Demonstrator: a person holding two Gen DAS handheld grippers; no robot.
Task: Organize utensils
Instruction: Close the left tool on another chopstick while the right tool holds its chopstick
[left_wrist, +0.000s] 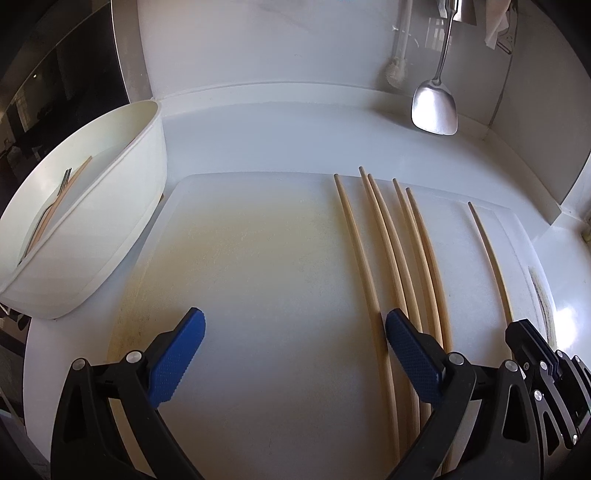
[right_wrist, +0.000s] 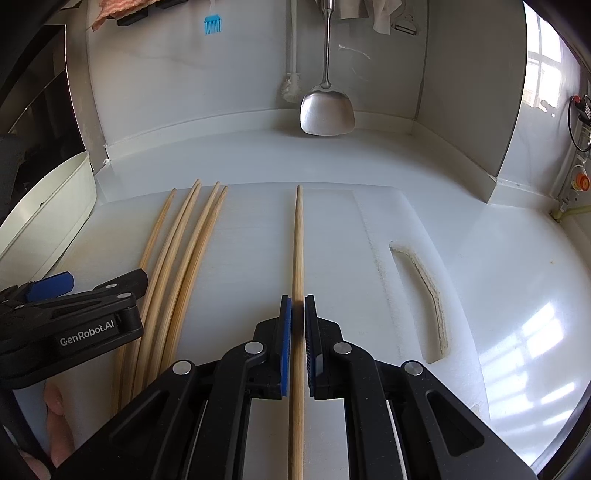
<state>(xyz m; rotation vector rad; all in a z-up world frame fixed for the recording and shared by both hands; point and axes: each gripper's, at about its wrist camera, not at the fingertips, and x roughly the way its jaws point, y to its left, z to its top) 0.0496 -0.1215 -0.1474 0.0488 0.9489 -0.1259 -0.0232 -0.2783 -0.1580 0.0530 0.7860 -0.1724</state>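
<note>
Several long wooden chopsticks (left_wrist: 388, 251) lie side by side on a white cutting board (left_wrist: 258, 258). One chopstick (right_wrist: 297, 240) lies apart to the right, and my right gripper (right_wrist: 297, 301) is shut on it near its thick end. The same chopstick (left_wrist: 491, 254) and right gripper (left_wrist: 532, 350) show at the right of the left wrist view. My left gripper (left_wrist: 295, 325) is open above the board, its right finger just beside the leftmost chopstick (left_wrist: 358, 251), nothing between its pads. It shows again as the left gripper (right_wrist: 74, 284) in the right wrist view.
A white oval basin (left_wrist: 122, 206) at the left holds a metal fork (left_wrist: 55, 199) and a chopstick. A steel spatula (right_wrist: 327, 107) and a brush hang on the back wall. The board's handle slot (right_wrist: 424, 295) lies to the right. A hand shows at lower left.
</note>
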